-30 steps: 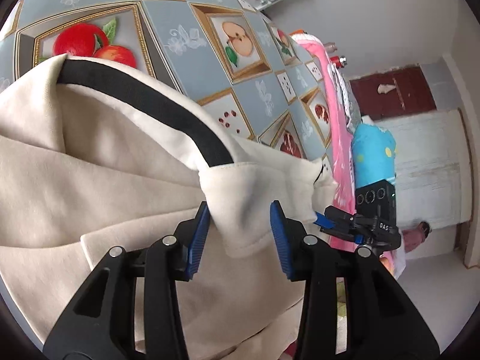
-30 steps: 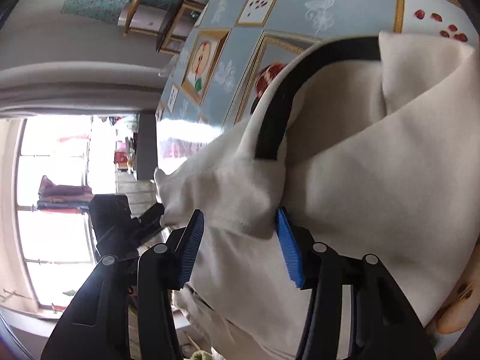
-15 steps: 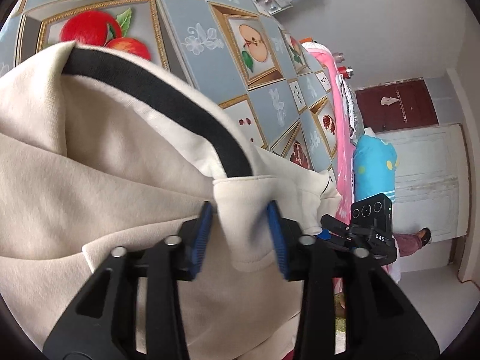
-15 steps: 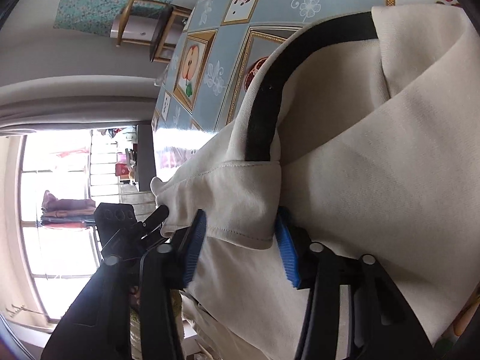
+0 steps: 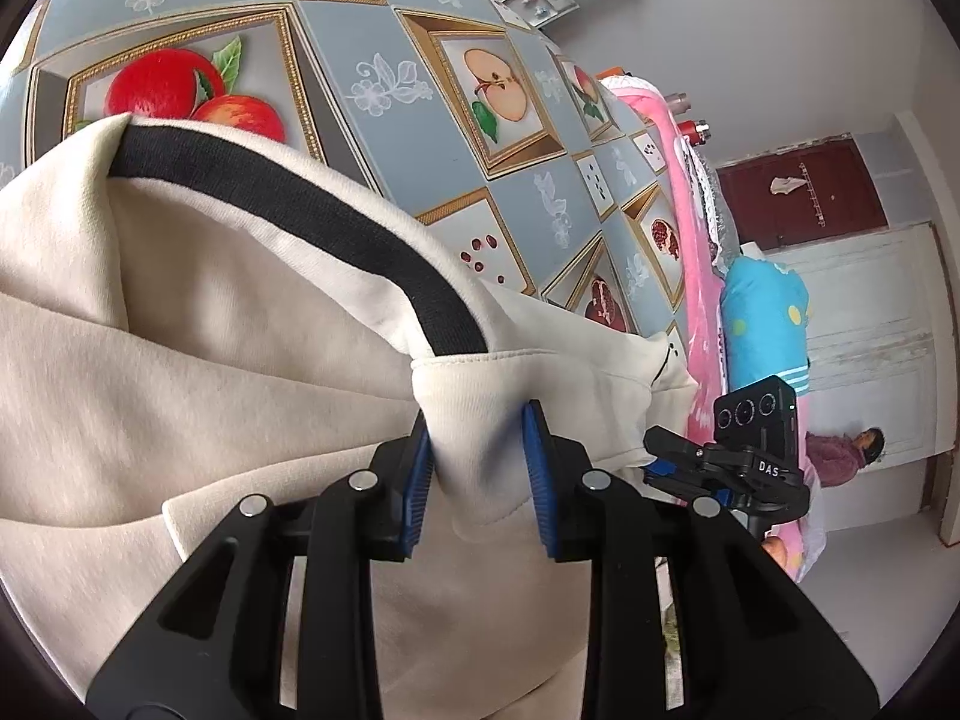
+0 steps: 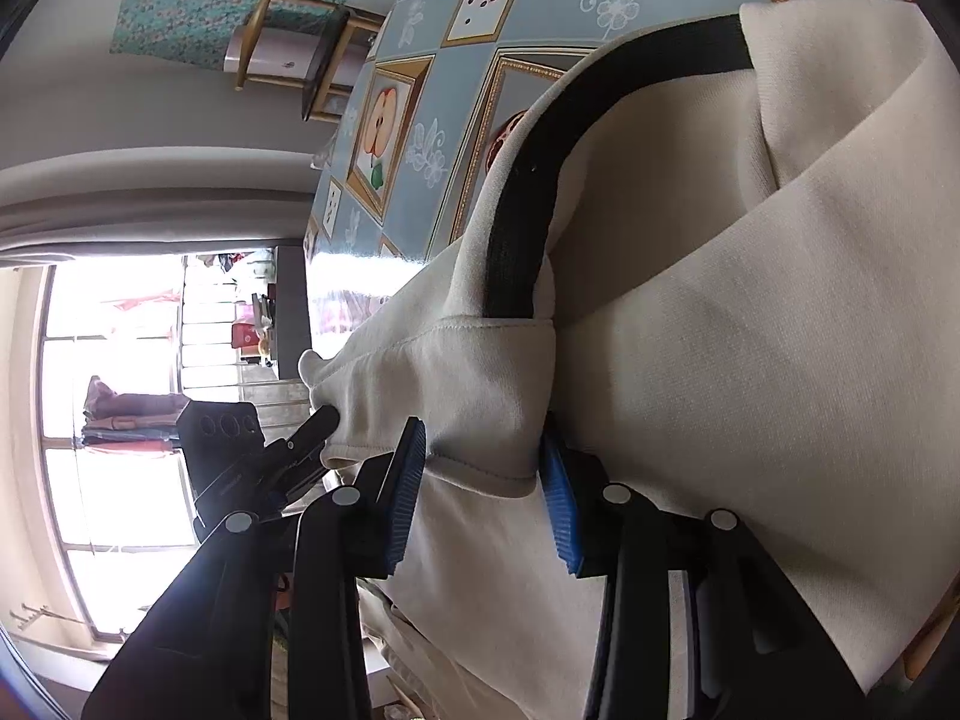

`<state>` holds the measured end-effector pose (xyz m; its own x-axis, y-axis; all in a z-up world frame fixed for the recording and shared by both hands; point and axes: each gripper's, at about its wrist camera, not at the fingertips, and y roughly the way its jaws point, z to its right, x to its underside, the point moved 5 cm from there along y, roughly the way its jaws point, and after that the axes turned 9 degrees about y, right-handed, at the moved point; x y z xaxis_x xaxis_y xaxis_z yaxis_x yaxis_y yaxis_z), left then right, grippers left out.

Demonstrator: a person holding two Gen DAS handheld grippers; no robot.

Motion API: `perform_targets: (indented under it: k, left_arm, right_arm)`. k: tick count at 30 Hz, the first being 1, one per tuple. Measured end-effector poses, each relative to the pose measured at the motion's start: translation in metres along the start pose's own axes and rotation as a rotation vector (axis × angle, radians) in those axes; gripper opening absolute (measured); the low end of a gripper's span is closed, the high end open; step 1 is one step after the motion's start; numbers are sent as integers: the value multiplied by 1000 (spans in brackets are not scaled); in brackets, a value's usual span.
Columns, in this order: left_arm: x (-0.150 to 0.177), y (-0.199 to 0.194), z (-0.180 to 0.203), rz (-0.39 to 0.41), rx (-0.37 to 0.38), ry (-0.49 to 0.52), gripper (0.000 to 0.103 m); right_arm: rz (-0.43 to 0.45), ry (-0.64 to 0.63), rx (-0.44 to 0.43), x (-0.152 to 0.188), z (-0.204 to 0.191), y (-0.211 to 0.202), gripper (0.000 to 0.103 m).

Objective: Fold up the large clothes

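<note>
A large cream garment (image 5: 180, 360) with a black band (image 5: 288, 204) lies bunched on the fruit-patterned tablecloth (image 5: 384, 30). My left gripper (image 5: 477, 468) has a cream cuff-like fold between its blue pads, and the jaws are closing with the pads pressing into the cloth. The right gripper (image 6: 483, 480) is also closing, on a hemmed fold of the same garment (image 6: 750, 360) just below the black band (image 6: 540, 180). Each gripper shows in the other's view: the right one (image 5: 750, 462) off the table's edge, the left one (image 6: 252, 450) near the window.
The tablecloth (image 6: 420, 138) stretches away beyond the garment. A pink cloth and a blue pillow (image 5: 762, 324) lie past the table's far side, before a dark red door (image 5: 798, 198). A person (image 5: 840, 450) is by the white door. A wooden stool (image 6: 288, 54) stands near a bright window (image 6: 108, 360).
Both pairs of jaws have narrowed around the cream folds, which were loose between wider pads a second ago. The garment has bunched up slightly nearer both cameras.
</note>
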<state>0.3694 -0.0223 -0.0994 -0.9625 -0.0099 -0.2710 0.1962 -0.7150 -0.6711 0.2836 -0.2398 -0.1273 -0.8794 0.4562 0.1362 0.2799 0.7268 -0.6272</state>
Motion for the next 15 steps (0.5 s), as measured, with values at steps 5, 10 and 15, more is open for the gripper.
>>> perform_targets:
  k: [5,10,15]
  left_arm:
    - [-3,0,11,-7,-62,123,12]
    - [-6,1,38,-10,-229,389,7]
    - [-15,13,46,-22,-365,522,6]
  right_arm:
    - [5,-144,89,5,-15,6,24]
    - [45,-364,255,6,-38,11,15]
    - [100,-494,386,-10,-58,18,13]
